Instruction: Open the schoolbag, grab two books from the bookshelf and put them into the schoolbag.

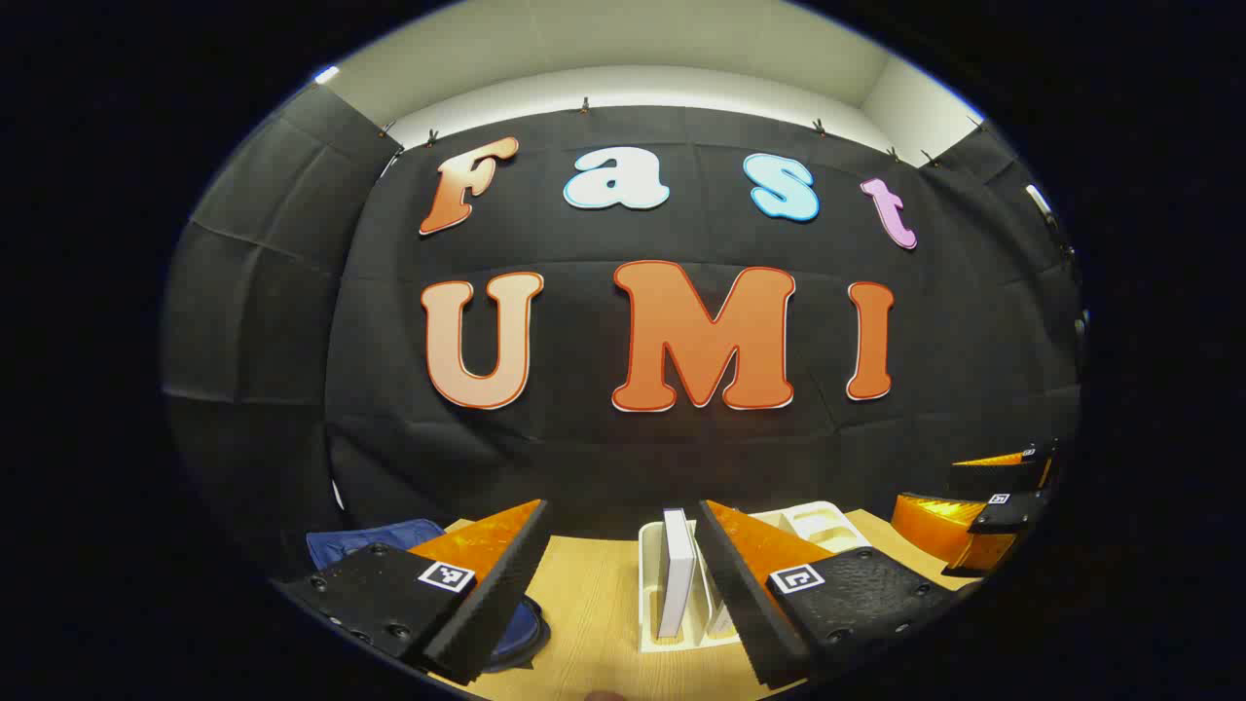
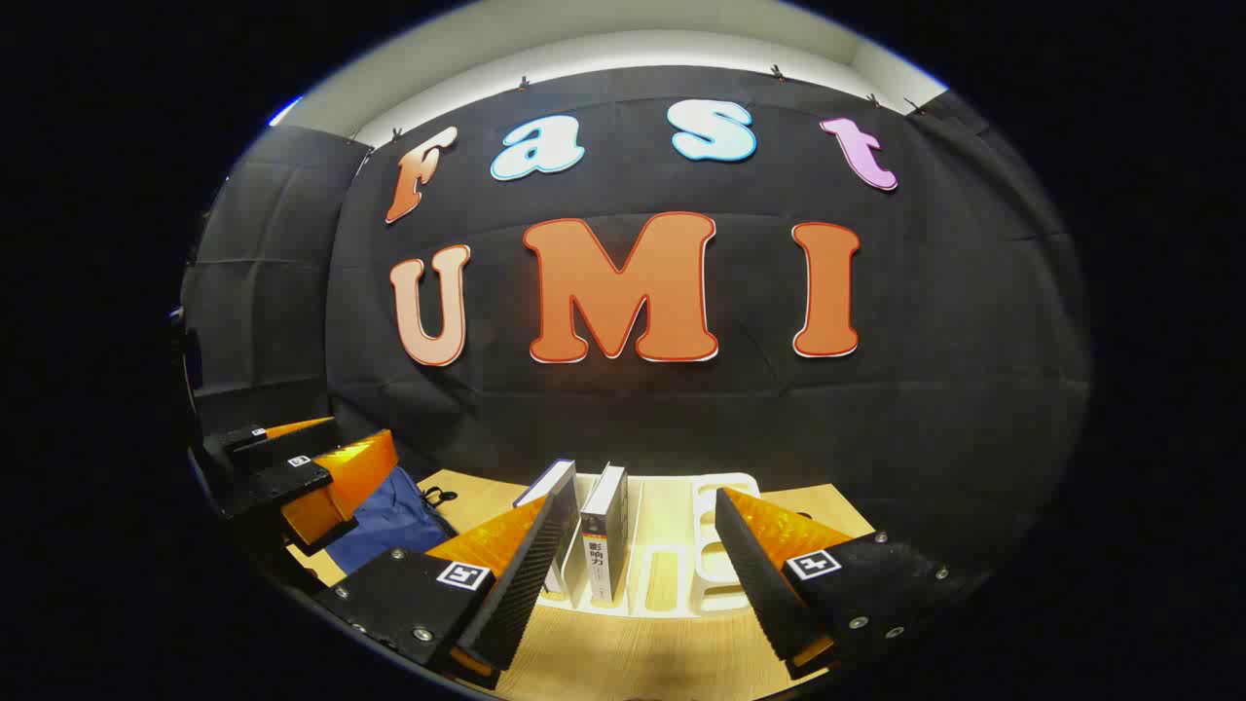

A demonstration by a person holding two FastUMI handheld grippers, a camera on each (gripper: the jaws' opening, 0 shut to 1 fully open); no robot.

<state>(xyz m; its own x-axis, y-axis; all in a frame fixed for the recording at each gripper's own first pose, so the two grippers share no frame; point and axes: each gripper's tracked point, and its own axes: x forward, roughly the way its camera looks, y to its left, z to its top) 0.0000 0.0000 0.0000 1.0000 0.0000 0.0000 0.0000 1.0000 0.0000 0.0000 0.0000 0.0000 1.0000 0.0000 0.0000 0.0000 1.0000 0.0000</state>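
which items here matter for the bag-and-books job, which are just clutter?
Job:
blue schoolbag
two books upright in the white bookshelf
left gripper and right gripper, both open

Just there:
wooden table

Each gripper [image 1: 613, 584] [image 2: 623, 574] has textured black plates with screws and square black-and-white markers.

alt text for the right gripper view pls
Two upright books stand in a white slotted plastic book rack on a light wooden table, seen between the right gripper and its open jaws. To the left lies a blue fabric schoolbag, with the left gripper above it.
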